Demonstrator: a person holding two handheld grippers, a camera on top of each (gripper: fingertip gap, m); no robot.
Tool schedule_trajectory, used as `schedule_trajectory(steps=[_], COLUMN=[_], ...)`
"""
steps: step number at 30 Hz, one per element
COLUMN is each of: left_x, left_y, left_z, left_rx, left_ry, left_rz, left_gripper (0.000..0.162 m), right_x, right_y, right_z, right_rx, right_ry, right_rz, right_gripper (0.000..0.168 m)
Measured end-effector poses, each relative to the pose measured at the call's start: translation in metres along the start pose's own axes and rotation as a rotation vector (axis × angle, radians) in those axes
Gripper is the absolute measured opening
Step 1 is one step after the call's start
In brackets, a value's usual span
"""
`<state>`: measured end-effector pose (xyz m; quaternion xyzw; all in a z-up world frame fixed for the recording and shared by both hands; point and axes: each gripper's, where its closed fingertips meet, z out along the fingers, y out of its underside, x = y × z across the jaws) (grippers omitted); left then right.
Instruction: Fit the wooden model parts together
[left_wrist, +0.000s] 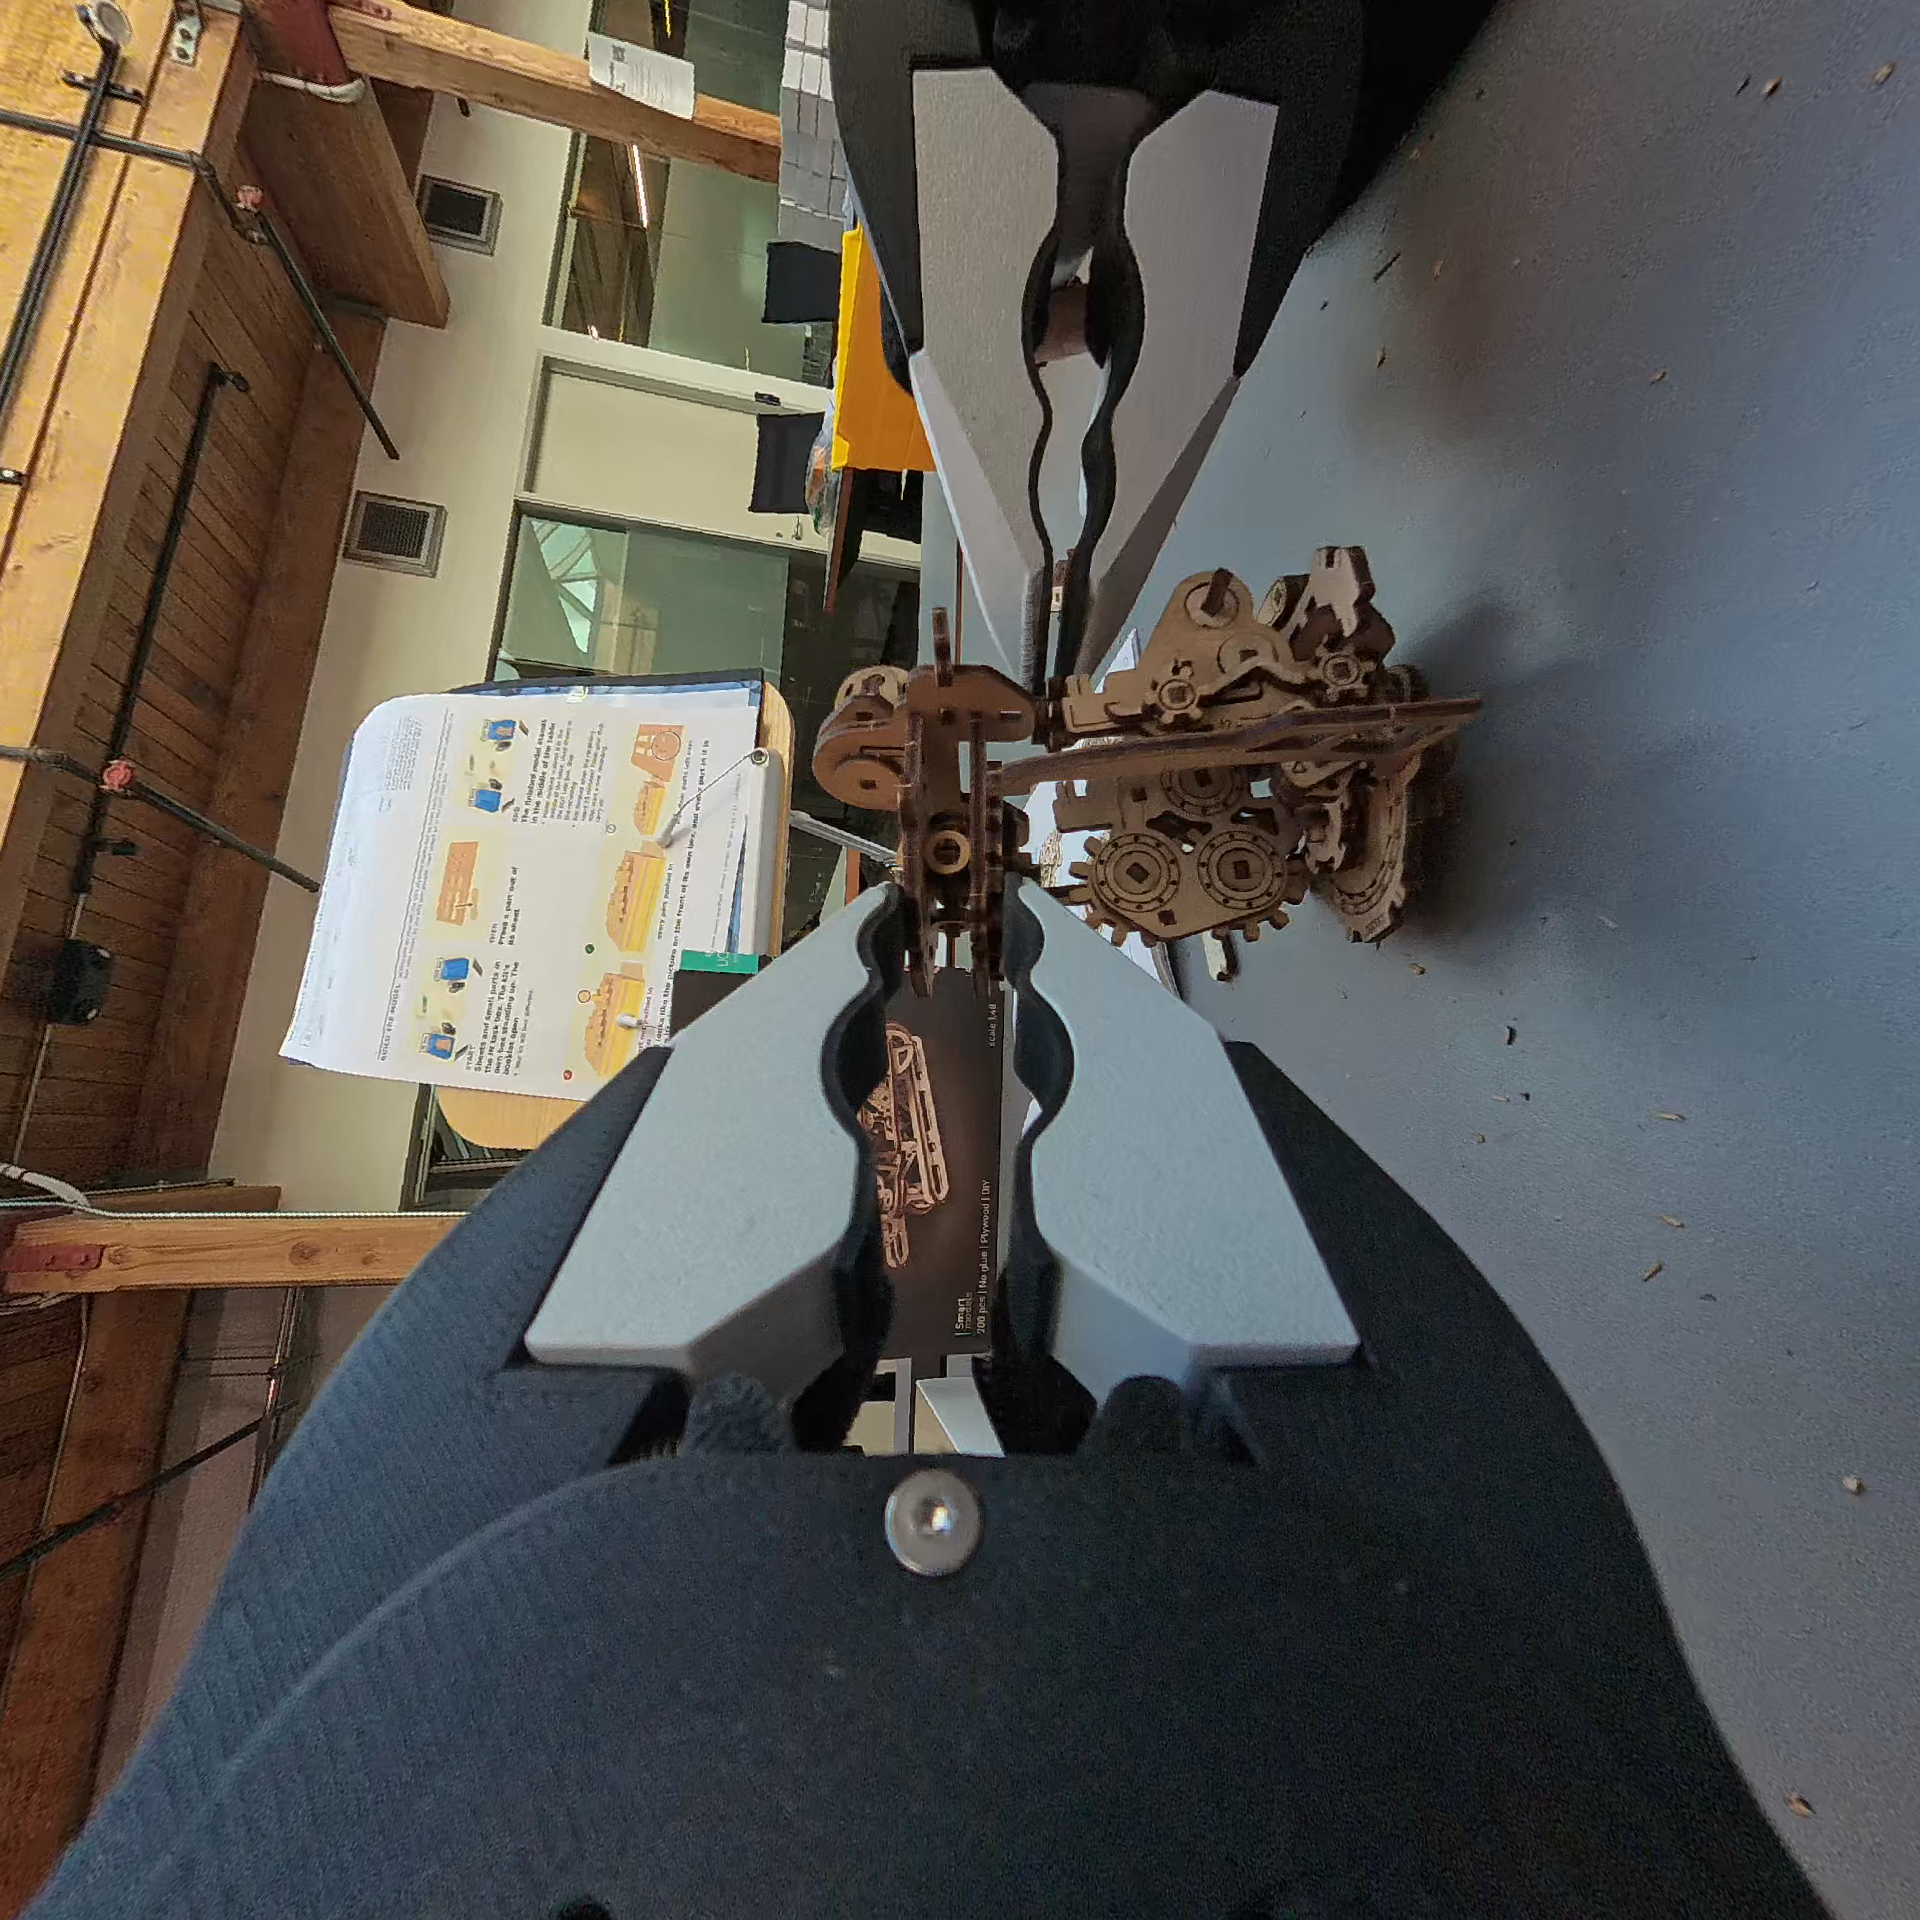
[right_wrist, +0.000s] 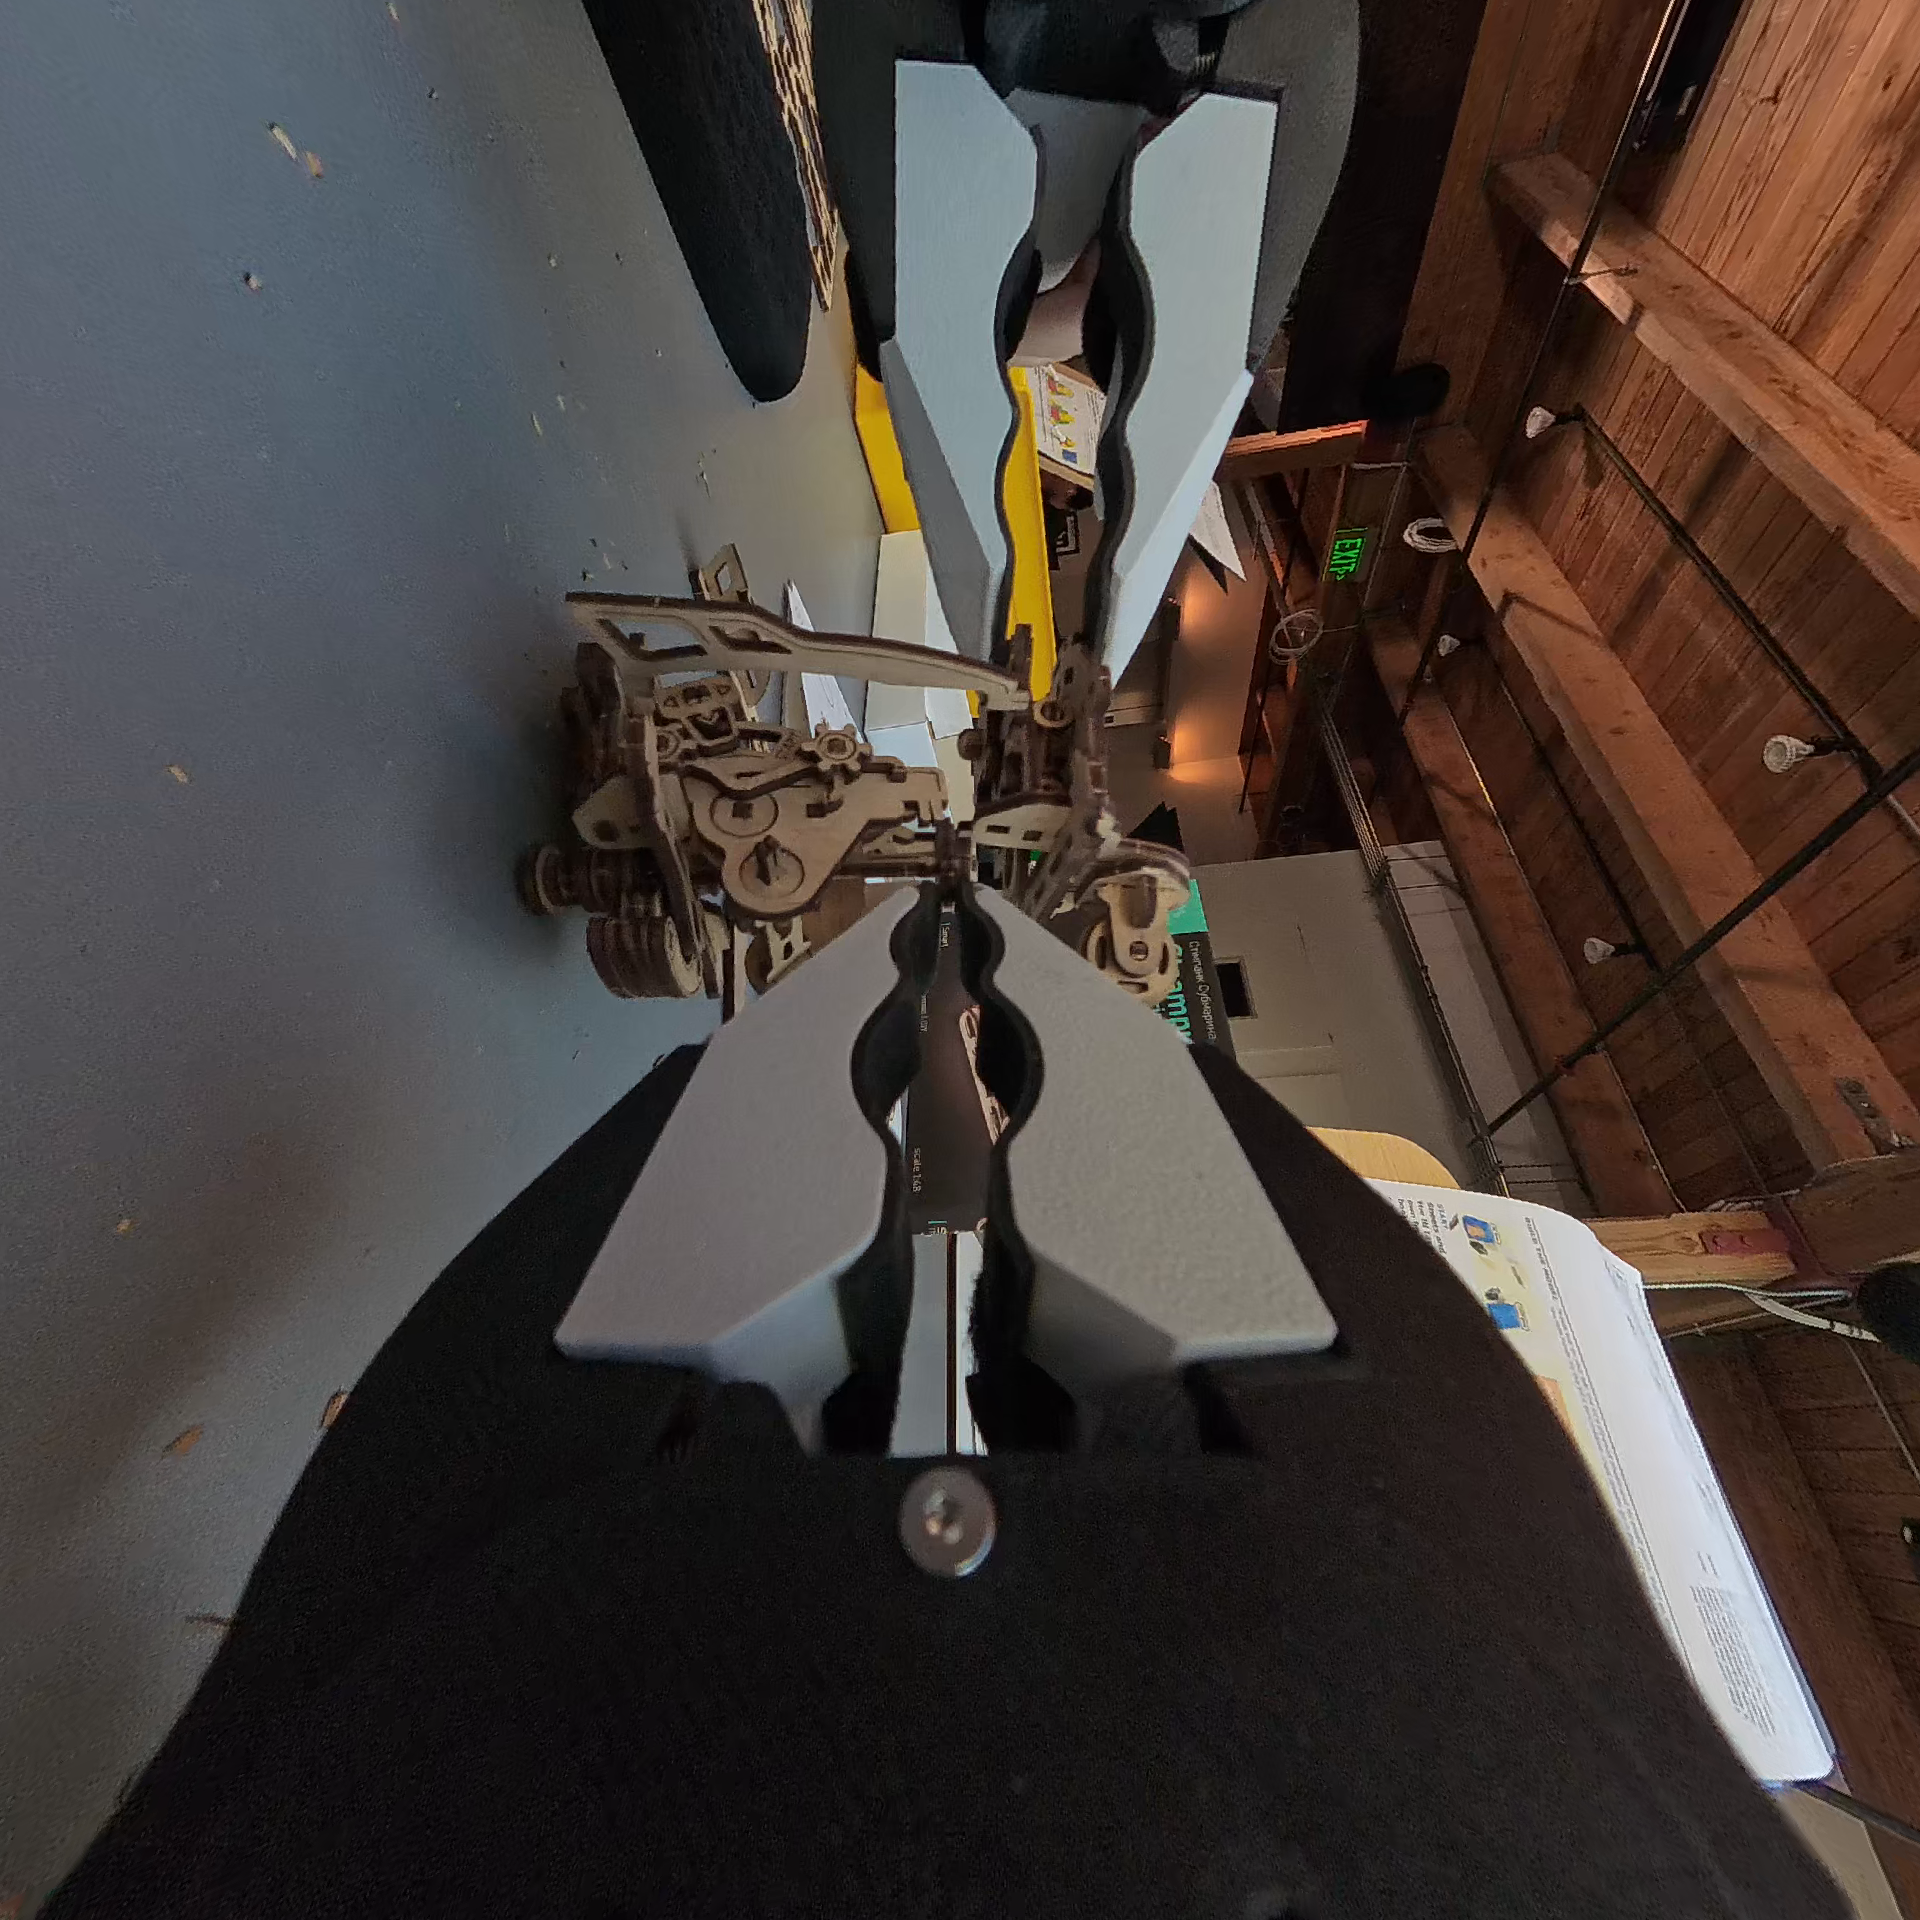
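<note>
Left gripper (left_wrist: 951, 935) clamped on small wooden sub-assembly (left_wrist: 940, 790), right gripper (right_wrist: 951, 883) pinching main wooden model (right_wrist: 727, 800) just ahead, probably for steady joining.

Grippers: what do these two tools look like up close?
Both match. Each gripper, left and right, has two pale grey wedge-shaped fingers tapering to the tips, lined inside with wavy black pads. The fingers slot into a broad dark textured body with one shiny screw at the centre. No cables or sleeves show.
</note>
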<state>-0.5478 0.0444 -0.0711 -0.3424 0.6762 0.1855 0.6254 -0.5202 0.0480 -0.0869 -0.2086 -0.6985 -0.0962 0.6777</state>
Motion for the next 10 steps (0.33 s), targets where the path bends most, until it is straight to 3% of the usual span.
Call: schedule_trajectory(steps=[10], left_x=[0.0023], left_y=[-0.0015], left_z=[0.0005], left_rx=[0.022], left_ry=[0.026], left_rz=[-0.066], left_gripper=[0.016], right_x=[0.0004], right_y=[0.0008], right_z=[-0.0015], right_rx=[0.001], right_ry=[-0.006], right_rz=[0.025], right_gripper=[0.002])
